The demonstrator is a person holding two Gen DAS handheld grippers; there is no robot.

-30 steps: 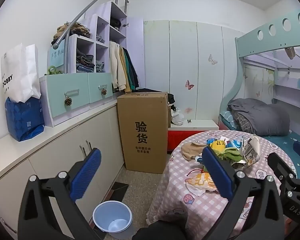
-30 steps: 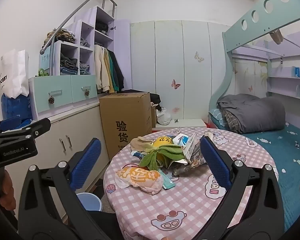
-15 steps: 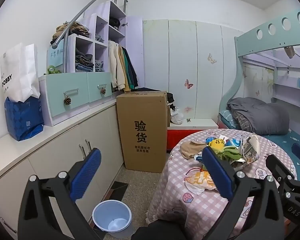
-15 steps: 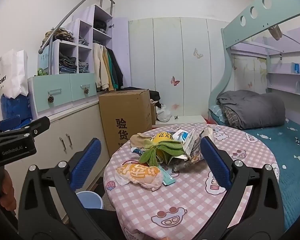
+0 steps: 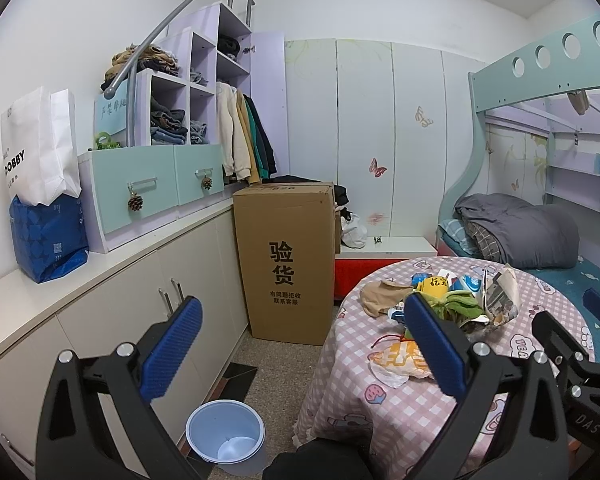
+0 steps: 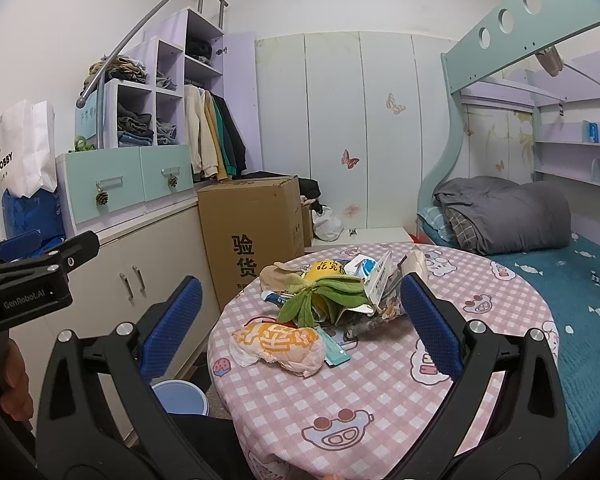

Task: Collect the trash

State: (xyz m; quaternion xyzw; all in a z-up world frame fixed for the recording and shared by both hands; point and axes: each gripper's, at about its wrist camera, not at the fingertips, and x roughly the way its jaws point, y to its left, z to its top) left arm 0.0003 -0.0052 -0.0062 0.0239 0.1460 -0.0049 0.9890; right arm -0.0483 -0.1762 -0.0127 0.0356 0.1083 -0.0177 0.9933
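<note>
Cluttered bedroom — trash pile (image 6: 332, 300) sits untouched on the checked table (image 6: 380, 380), bin (image 5: 224, 432) nearly empty; left gripper (image 5: 300, 352) and right gripper (image 6: 300, 328) gape empty.

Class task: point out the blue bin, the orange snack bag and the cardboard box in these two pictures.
blue bin (image 5: 225, 432): left wrist view, inner wall.
orange snack bag (image 6: 278, 342): right wrist view, printed front.
cardboard box (image 5: 284, 264): left wrist view, lettered front face.

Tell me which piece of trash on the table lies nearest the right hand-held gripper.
The orange-and-white snack bag: it lies alone toward the table's front edge, while the other wrappers sit heaped farther back.
</note>
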